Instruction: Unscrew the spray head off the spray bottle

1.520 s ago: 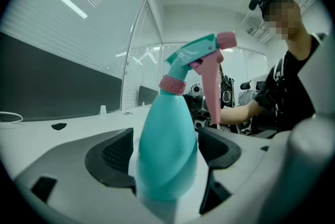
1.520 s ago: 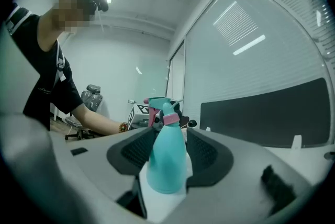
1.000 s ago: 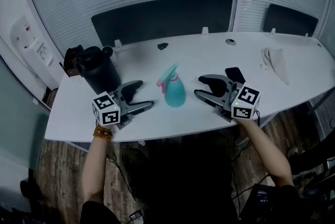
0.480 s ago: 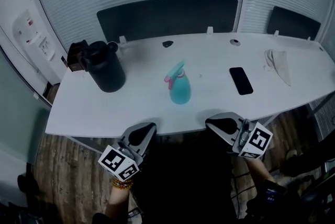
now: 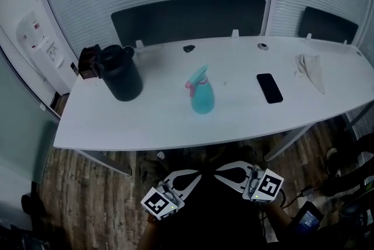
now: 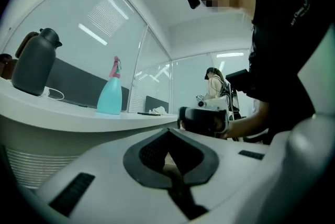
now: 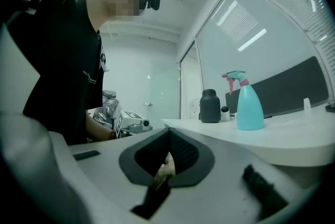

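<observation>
Upright near the middle of the white surface (image 5: 146,120): teal spray bottle (image 5: 202,98), with pink-and-teal spray head (image 5: 196,75) seated on its neck, touched by nothing. Off to the left, nearer the far edge: black jug (image 5: 121,75). To the right of the bottle, lying flat: dark phone (image 5: 269,88). Further right, by the far-right edge: crumpled cloth (image 5: 310,70). Well apart from the bottle, down past the near edge and over the wooden floor (image 5: 87,184): left claw (image 5: 193,175) and right claw (image 5: 225,169), tips turned toward each other, each pressed together, pinching nothing.
</observation>
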Demonstrator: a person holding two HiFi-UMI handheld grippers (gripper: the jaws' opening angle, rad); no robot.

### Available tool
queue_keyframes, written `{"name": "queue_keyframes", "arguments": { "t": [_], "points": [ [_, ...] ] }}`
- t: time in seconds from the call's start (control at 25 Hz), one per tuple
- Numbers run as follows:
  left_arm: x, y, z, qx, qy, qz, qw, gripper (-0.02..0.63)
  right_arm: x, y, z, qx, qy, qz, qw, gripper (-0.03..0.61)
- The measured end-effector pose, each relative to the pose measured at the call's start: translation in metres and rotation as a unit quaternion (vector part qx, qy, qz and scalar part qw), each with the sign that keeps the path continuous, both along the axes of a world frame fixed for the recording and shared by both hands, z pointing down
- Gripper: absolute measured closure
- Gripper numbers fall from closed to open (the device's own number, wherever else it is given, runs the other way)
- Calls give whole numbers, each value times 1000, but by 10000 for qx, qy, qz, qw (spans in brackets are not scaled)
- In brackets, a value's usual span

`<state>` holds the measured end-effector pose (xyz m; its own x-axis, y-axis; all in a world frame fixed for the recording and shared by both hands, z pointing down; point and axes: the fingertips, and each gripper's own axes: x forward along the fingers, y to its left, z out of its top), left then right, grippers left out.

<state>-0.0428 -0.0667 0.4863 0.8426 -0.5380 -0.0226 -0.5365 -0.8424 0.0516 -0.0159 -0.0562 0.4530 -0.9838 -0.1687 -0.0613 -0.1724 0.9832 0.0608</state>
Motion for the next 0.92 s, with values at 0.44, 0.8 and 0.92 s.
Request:
{"name": "queue_keyframes", "arguments": {
  "t": [0.44, 0.8, 0.92],
  "points": [
    [-1, -11, -54, 116, -118, 19, 9999, 611, 7, -8, -30, 96, -16, 210, 9997, 578],
    [8, -6, -43, -51, -200, 31, 9998, 611, 9, -6, -25, -39, 60, 203, 9998, 578],
    [9, -2, -43, -98, -188, 115, 9997, 611, 7, -4, -25, -113, 50, 215, 9997, 578]
  ]
}}
